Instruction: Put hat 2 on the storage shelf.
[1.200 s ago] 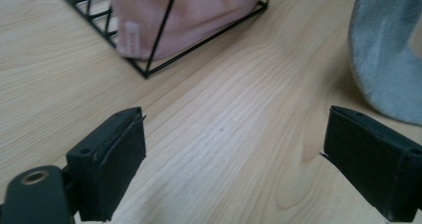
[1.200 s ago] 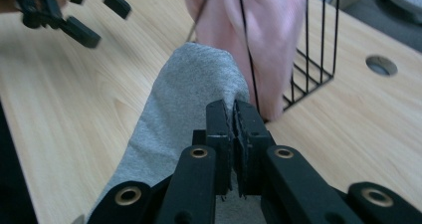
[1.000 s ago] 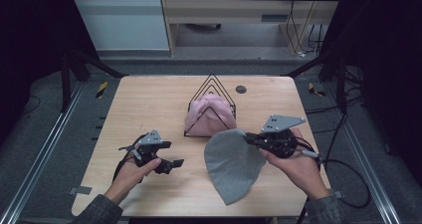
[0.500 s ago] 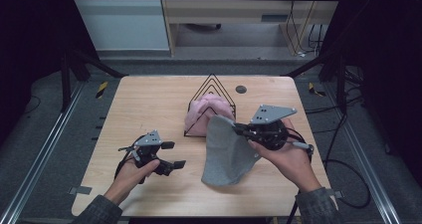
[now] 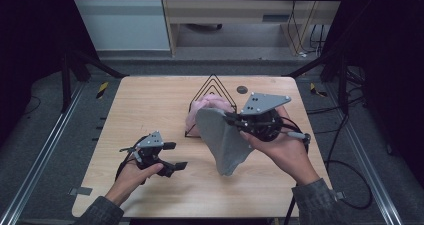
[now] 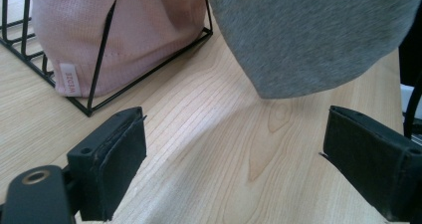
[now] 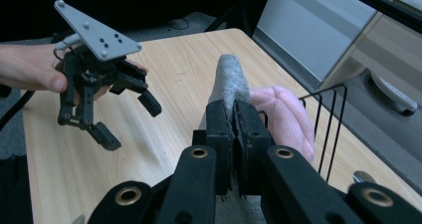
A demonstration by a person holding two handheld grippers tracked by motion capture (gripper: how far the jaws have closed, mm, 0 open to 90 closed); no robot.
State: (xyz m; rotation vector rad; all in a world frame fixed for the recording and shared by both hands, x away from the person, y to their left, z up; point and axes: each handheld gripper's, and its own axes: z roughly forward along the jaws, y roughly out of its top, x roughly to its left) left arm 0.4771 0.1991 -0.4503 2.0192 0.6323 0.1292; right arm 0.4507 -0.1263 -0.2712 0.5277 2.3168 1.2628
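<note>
A grey beanie point(image 5: 226, 141) hangs above the table, pinched at its top edge by my right gripper point(image 5: 231, 118), which is shut on it; in the right gripper view the grey beanie point(image 7: 228, 82) sticks up between the closed pads of my right gripper point(image 7: 233, 115). A pink beanie point(image 5: 207, 109) sits in a black wire rack point(image 5: 214, 87) just behind it, and its pink knit point(image 6: 119, 30) with a small label fills the rack point(image 6: 99, 67) in the left gripper view. My left gripper point(image 5: 173, 156) rests open and empty at the front left, jaws spread wide around bare wood point(image 6: 234, 154).
A small dark round disc point(image 5: 242, 89) lies near the table's far edge. The light wooden table point(image 5: 145, 105) has bare room at left and along the front. Metal frame rails point(image 5: 40, 150) run beside the table, and cables trail off right.
My right gripper has risen and moved left toward the rack, lifting the grey beanie off the table until it hangs free. The left gripper has stayed put.
</note>
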